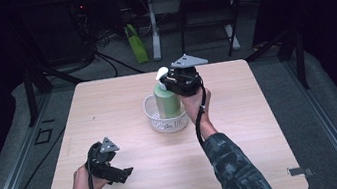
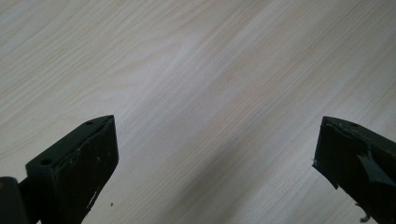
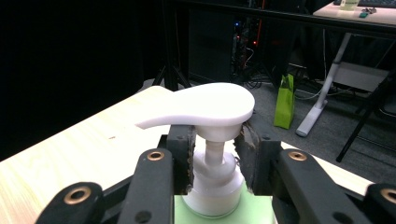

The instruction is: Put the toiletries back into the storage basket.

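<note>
Soap bottle (image 1: 167,100) standing in white basket (image 1: 156,119) mid-table; right gripper (image 3: 215,161) clamping pump neck; left gripper (image 2: 215,154) gaping over bare table (image 1: 242,129) near front edge.

The table (image 1: 121,96) is evenly lit from above (soft shadows), surroundings dark, all pictures slightly soft

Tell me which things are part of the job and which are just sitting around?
Part of the job:
- green plastic pump bottle with white pump head
- round white plastic basket the bottle stands in
- right gripper, shut on the pump's neck

Just around:
- left gripper, open over the light wooden table, holding nothing
- green bag on the floor behind the table
</note>
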{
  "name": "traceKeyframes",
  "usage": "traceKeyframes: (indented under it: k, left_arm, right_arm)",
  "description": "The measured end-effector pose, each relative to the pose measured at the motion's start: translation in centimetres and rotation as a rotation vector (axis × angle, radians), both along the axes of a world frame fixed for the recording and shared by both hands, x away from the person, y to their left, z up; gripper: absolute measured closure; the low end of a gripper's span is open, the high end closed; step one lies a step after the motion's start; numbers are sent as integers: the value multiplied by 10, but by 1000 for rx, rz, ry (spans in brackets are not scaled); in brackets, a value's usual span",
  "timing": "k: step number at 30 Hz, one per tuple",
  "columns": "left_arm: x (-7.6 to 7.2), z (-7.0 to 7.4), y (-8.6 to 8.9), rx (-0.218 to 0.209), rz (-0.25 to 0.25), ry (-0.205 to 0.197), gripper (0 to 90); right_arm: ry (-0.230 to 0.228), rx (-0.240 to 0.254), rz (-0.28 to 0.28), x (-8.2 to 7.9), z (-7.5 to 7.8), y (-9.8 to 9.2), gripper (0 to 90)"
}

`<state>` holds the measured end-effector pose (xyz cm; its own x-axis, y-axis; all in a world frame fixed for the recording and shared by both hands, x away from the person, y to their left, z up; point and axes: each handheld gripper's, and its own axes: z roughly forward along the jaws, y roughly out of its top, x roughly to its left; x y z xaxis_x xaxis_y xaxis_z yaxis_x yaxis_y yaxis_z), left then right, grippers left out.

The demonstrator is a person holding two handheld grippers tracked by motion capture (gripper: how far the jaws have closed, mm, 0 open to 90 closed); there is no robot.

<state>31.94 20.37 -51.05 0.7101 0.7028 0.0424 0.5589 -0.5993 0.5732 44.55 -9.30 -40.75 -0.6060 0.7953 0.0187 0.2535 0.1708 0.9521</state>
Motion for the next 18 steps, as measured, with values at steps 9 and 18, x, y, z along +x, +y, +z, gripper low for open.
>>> traceKeyframes:
  k: [9,18]
  left_arm:
    - [0,0,-1,3,-5,1,0]
    - [0,-1,-2,7,-5,-1,0]
  right_arm:
    - [18,-28,37,-1,1,-2,567]
    - [46,-51,16,-5,9,-11,364]
